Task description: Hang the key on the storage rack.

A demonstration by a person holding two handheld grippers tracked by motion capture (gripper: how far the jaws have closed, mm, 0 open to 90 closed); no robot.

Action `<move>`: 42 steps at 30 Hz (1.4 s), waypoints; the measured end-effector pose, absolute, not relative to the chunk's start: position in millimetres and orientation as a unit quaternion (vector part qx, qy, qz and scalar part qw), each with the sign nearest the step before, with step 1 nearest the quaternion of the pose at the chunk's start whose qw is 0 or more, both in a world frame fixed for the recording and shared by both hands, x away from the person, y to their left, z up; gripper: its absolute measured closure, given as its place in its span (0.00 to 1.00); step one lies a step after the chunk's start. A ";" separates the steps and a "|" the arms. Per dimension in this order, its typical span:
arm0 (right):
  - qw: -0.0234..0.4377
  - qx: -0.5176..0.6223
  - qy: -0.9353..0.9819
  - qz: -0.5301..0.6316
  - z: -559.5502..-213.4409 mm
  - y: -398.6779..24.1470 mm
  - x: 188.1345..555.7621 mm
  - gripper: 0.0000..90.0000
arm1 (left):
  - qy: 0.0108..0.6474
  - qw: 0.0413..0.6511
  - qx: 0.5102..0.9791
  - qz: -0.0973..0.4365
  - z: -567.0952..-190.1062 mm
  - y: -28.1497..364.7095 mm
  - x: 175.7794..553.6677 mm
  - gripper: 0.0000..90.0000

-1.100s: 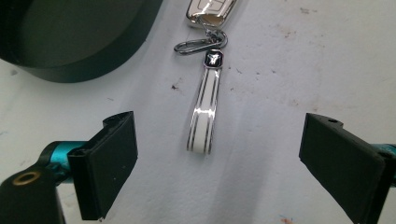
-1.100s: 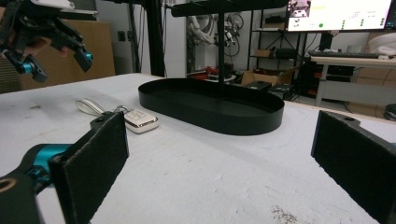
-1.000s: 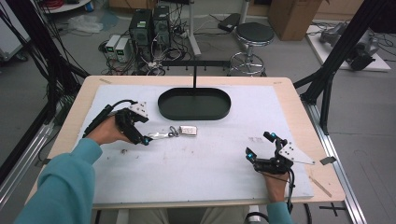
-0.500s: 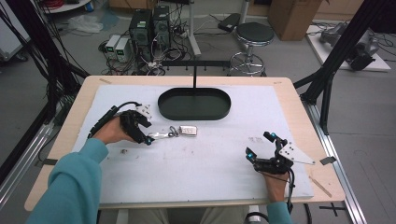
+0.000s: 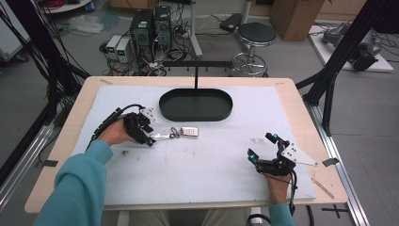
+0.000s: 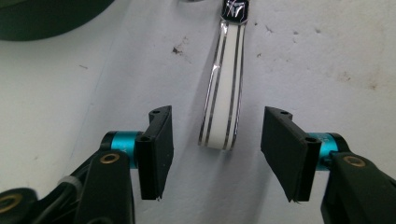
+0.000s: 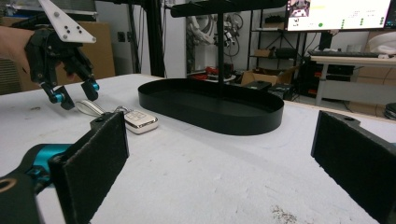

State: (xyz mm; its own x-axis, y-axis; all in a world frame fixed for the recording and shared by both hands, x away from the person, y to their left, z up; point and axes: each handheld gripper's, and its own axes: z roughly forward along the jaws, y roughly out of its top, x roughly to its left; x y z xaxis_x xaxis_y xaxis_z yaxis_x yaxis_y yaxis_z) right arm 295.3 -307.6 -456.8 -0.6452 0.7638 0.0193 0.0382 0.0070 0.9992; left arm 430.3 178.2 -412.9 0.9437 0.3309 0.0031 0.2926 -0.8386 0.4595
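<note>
The key fob's white strap [image 6: 223, 88] lies between the left gripper's [image 6: 215, 156] narrowing, not-yet-touching jaws; next, pinch and lift toward the tray [image 5: 165, 107] at one o'clock.

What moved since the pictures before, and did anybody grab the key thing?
The left hand-held gripper sank over the white strap and its jaws have been closing, not yet touching it. The key fob, black tray and right hand-held gripper stayed put.
</note>
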 end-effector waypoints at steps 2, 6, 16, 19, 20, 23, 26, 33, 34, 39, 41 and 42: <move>0.286 0.309 0.649 0.633 -456.8 -307.7 295.3 0.04 | 0.166 0.233 0.957 0.039 -413.1 178.4 431.0 0.49; 0.286 0.309 0.649 0.634 -456.9 -307.9 295.5 0.04 | 0.171 0.232 0.957 0.034 -412.9 178.3 432.1 0.55; 0.284 0.310 0.649 0.634 -456.9 -307.9 295.2 0.04 | 0.161 0.227 0.960 0.031 -412.8 176.0 431.5 0.71; 0.286 0.310 0.648 0.634 -456.9 -308.0 295.5 0.04 | 0.161 0.223 0.961 0.028 -413.8 175.2 431.4 0.74; 0.284 0.311 0.648 0.634 -456.9 -307.9 295.2 0.04 | 0.157 0.221 0.962 0.027 -414.7 174.3 431.2 0.77; 0.284 0.311 0.649 0.634 -457.0 -307.9 295.2 0.04 | 0.149 0.219 0.964 0.034 -415.9 172.7 430.6 0.80; 0.284 0.311 0.648 0.634 -456.9 -307.9 295.2 0.04 | 0.143 0.215 0.966 0.033 -414.9 172.4 430.2 0.81; 0.284 0.311 0.648 0.634 -456.9 -307.8 295.2 0.04 | 0.136 0.216 0.966 0.035 -413.9 172.3 429.5 0.82; 0.284 0.311 0.648 0.634 -456.9 -307.9 295.2 0.04 | 0.136 0.216 0.966 0.035 -413.9 172.3 429.5 0.82; 0.284 0.312 0.648 0.634 -456.9 -307.9 295.2 0.04 | 0.138 0.224 0.964 0.037 -411.2 172.6 427.4 0.82; 0.285 0.311 0.648 0.634 -456.9 -308.0 295.4 0.04 | 0.133 0.228 0.964 0.040 -408.0 173.9 427.3 0.82; 0.284 0.313 0.647 0.635 -456.8 -307.9 295.3 0.04 | 0.140 0.243 0.959 0.040 -405.2 175.2 425.9 0.82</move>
State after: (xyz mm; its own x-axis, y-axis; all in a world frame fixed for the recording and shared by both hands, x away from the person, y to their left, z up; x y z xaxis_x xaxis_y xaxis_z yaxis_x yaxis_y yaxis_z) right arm 295.3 -307.9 -456.8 -0.6433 0.7650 0.0303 0.0451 -0.0017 0.9990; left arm 425.9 175.2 -405.2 0.9576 0.2881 0.0084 0.2492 -0.8423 0.4780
